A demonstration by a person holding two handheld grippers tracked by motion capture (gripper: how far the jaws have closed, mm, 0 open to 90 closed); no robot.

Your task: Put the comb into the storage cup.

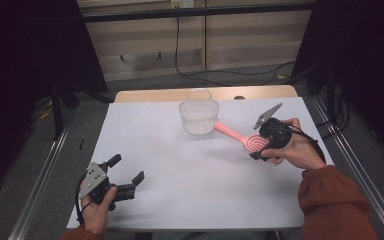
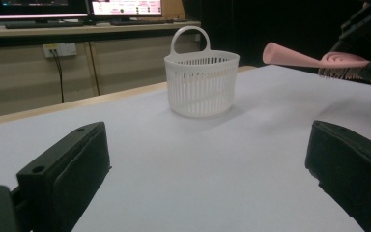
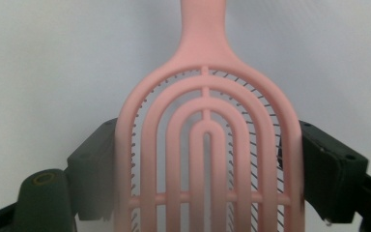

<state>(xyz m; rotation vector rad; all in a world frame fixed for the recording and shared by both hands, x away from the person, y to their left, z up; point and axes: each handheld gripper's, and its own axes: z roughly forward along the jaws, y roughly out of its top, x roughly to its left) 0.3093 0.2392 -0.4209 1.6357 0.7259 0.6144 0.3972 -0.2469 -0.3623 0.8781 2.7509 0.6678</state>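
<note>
High view: a white-topped desk (image 1: 190, 170) carries a white slatted basket (image 1: 199, 116) with an arched handle near its far edge. Just right of the basket, a pink hairbrush (image 1: 245, 140) lies with its handle pointing toward the basket and its vented head toward the person's right hand (image 1: 300, 150). The right claw (image 1: 261, 148) sits at the brush head, its jaws on either side of it. At the near left corner, the left hand (image 1: 97, 210) holds the left claw (image 1: 128, 176) low over the desk, jaws spread wide with nothing between them, well apart from basket and brush.

Left gripper view: the two black jaws stand far apart over bare white desk. The basket (image 2: 201, 84) stands upright straight ahead, and the pink brush (image 2: 314, 59) shows at upper right with the right claw (image 2: 367, 43) on it.

Right gripper view: the brush's pink head (image 3: 207, 159), with arched ribs and thin bristles behind them, lies between the jaws, its handle running away up the frame. Both jaws press against the head's sides, gripping it above the white desk (image 3: 48, 72).
</note>
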